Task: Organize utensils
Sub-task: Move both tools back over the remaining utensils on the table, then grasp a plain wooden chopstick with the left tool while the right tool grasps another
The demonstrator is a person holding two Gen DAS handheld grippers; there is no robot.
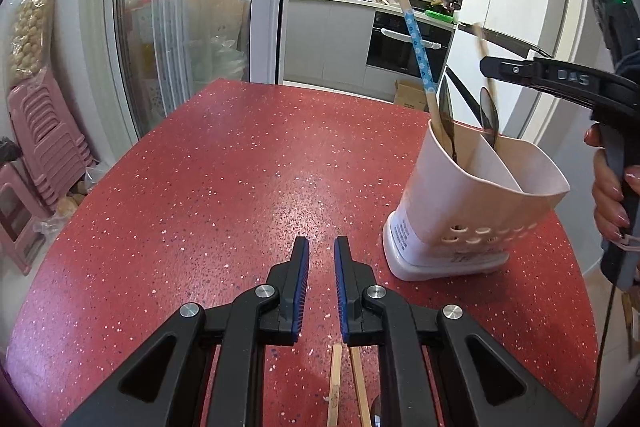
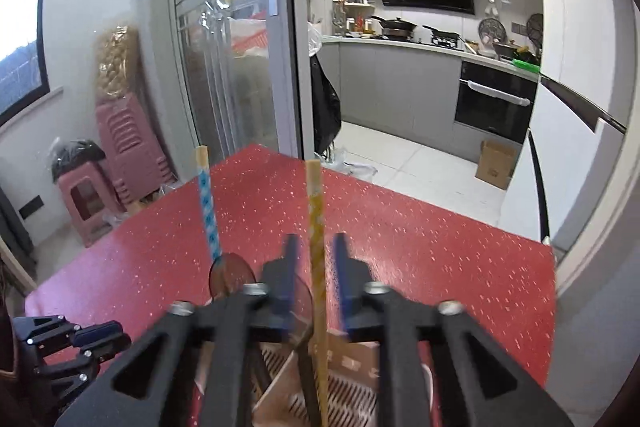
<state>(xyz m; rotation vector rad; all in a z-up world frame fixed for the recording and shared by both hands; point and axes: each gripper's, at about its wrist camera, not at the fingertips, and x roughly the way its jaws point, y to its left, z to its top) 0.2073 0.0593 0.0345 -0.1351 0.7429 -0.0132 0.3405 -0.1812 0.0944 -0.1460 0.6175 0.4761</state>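
Observation:
A pink-and-white utensil holder (image 1: 480, 195) stands on the red speckled table (image 1: 224, 187), to the right of my left gripper (image 1: 322, 255). That gripper is open and empty, low over the table. Two wooden chopsticks (image 1: 336, 383) lie beneath it. A blue-patterned spoon (image 1: 416, 43) and a yellow-handled spoon (image 1: 482, 39) stand in the holder. My right gripper (image 2: 316, 243) hovers over the holder (image 2: 352, 355). It is open, with the yellow handle (image 2: 316, 211) upright between its fingers and a gap on each side. The blue-handled spoon (image 2: 208, 211) stands to its left.
The table's far edge faces a glass sliding door (image 1: 180, 27) and a kitchen with an oven (image 1: 400, 43). Pink stools (image 1: 44, 131) are stacked on the floor at left. A hand (image 1: 612, 195) holds the right gripper's handle at the right edge. My left gripper (image 2: 96, 343) shows low on the left.

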